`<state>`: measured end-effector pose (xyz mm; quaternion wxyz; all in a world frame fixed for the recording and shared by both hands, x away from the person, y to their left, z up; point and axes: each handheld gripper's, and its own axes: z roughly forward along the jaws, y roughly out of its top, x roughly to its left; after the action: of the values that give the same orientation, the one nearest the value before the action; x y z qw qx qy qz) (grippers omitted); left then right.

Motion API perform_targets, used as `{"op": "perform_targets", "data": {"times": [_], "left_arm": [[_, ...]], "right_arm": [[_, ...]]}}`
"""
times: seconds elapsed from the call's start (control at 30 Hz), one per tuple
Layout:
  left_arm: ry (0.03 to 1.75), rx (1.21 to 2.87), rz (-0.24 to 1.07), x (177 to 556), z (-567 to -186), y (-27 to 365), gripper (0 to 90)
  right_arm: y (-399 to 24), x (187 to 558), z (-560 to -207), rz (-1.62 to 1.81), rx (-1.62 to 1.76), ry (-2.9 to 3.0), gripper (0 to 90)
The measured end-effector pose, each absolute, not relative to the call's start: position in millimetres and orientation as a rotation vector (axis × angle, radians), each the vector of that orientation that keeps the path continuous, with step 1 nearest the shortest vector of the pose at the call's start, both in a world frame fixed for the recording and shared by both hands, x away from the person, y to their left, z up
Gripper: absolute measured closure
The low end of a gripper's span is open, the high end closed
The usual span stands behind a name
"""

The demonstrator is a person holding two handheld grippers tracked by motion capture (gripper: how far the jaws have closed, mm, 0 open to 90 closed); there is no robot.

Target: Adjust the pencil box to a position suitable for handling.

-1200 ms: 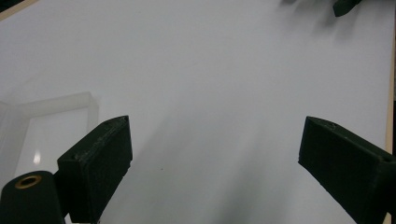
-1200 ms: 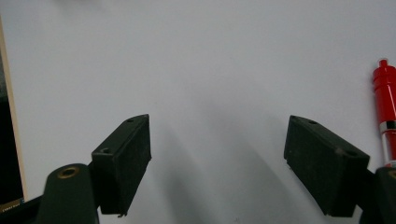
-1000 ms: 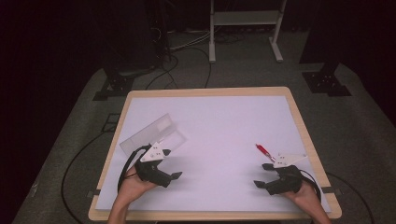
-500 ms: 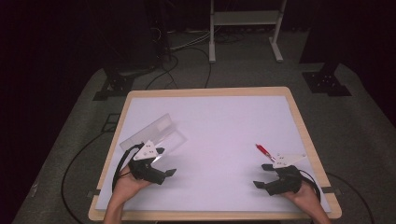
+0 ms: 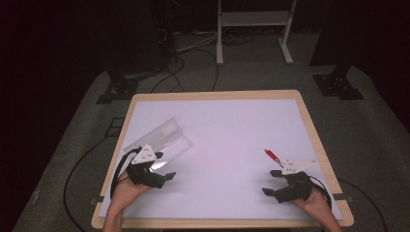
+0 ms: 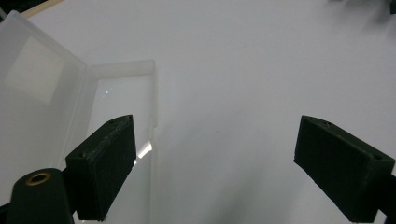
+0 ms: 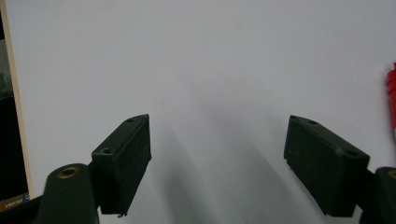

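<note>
A: Whereas a second ago the left gripper (image 5: 162, 175) lay nearer the table's near edge, it has since moved up beside the clear plastic case (image 5: 159, 140), and in the left gripper view one jaw now overlaps the case's near tray. What does that imply?

B: Probably an approach to the case. The jaws stand wide apart with nothing between them, so no grasp has been made; the case lies open on the white table (image 5: 232, 125), at its left, lid folded back.

A: And the right gripper (image 5: 273, 186)?

B: Barely shifted. It rests at the right near corner, jaws spread and empty. The red pen (image 5: 271, 155) lies just beyond it, untouched; its red end shows at the right edge of the right gripper view (image 7: 391, 100).

A: Orientation of the two objects?

B: The case's long axis runs diagonally, from near-left toward far-right, hinge along that line. The pen's long axis also lies diagonal, its red end pointing far-left toward the table's middle, its pale end near the gripper. Judged from this, pen into case is the likely work.
</note>
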<state>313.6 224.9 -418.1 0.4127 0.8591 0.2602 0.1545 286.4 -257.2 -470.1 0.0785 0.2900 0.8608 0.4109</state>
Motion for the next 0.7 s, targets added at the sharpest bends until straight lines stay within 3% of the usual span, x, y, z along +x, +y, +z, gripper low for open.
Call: {"op": "perform_targets", "data": {"times": [0.7], "left_arm": [[0.804, 2.177, 0.424, 333.7, -434.8, 243.2, 30.1]], "right_arm": [[-254.1, 286.0, -470.9, 1.226, 0.858, 2.583, 22.0]]}}
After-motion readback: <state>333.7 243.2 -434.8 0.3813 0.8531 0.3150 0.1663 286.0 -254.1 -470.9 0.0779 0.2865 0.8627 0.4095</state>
